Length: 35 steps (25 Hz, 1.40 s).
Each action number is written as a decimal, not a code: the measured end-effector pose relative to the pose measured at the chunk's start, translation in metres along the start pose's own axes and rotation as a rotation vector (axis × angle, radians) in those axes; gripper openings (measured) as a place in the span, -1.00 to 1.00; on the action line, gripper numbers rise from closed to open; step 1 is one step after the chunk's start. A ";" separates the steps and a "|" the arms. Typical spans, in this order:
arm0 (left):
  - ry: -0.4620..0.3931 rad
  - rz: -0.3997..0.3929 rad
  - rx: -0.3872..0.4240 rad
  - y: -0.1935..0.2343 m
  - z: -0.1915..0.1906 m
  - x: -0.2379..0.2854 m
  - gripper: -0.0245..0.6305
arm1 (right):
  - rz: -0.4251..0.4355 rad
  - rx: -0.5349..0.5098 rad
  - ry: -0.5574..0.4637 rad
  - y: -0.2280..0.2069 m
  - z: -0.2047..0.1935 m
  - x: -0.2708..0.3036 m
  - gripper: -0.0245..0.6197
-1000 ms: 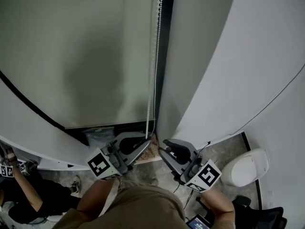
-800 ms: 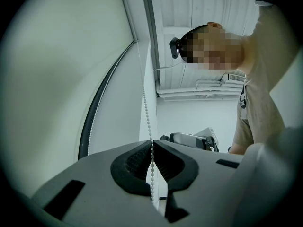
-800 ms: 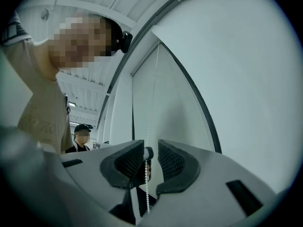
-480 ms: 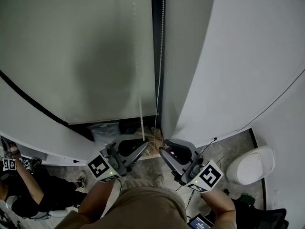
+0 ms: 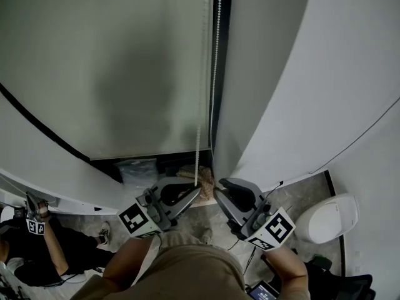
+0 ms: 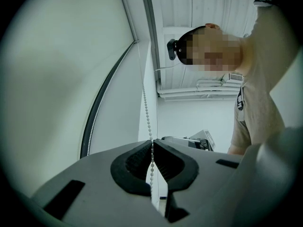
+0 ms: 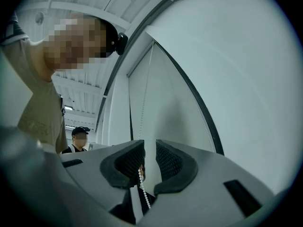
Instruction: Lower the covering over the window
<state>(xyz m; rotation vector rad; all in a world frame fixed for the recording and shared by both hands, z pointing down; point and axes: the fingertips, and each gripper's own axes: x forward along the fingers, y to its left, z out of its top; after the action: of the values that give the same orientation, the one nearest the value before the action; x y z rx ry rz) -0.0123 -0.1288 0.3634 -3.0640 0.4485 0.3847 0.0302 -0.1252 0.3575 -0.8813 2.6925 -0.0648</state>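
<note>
A grey roller blind (image 5: 125, 74) covers most of the window, and its bottom edge hangs a little above the floor. Two strands of white bead chain run down its right side. My left gripper (image 5: 197, 190) is shut on the nearer strand (image 5: 200, 136); in the left gripper view the beads (image 6: 146, 108) pass straight between the closed pads (image 6: 142, 157). The other strand (image 5: 217, 55) hangs free by the dark frame. My right gripper (image 5: 217, 195) sits just right of the left one, open with a narrow gap. A bit of chain (image 7: 143, 190) dangles low behind its jaws, not pinched.
A white curved wall (image 5: 312, 74) stands close on the right. A white round bin (image 5: 326, 217) sits on the floor at lower right. A person (image 5: 37, 249) crouches at lower left. Another person in a cap (image 7: 80, 138) stands further off.
The held chain strand swung left and came back to the right. Both grippers stay almost where they were, low in front of the blind's bottom edge.
</note>
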 end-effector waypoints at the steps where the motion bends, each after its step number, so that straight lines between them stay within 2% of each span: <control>1: 0.000 -0.004 0.000 -0.001 0.001 -0.002 -0.85 | -0.001 -0.008 0.000 0.003 0.002 0.002 -0.67; 5: -0.013 -0.024 -0.006 -0.001 0.007 -0.014 -0.85 | -0.002 -0.041 -0.004 0.018 0.014 0.013 -0.67; 9: -0.039 -0.076 -0.021 0.005 0.013 -0.036 -0.85 | -0.022 -0.063 -0.002 0.032 0.010 0.042 -0.67; 15: 0.030 -0.145 -0.051 0.004 0.020 -0.049 -0.85 | -0.051 -0.100 -0.005 0.051 0.019 0.068 -0.67; 19: 0.002 -0.183 -0.033 0.016 0.026 -0.065 -0.85 | -0.085 -0.119 0.011 0.057 0.015 0.084 -0.67; 23: 0.024 -0.210 -0.033 0.021 0.030 -0.068 -0.85 | -0.118 -0.124 0.031 0.057 0.017 0.091 -0.67; 30: 0.038 -0.228 -0.084 0.019 0.024 -0.071 -0.85 | -0.159 -0.120 0.037 0.053 0.011 0.086 -0.67; 35: 0.034 -0.208 -0.072 0.013 0.023 -0.065 -0.85 | -0.160 -0.099 0.027 0.052 0.009 0.068 -0.67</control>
<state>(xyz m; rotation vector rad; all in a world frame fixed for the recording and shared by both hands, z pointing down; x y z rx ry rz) -0.0824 -0.1220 0.3570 -3.1494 0.1163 0.3485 -0.0492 -0.1222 0.3236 -1.1324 2.6645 0.0224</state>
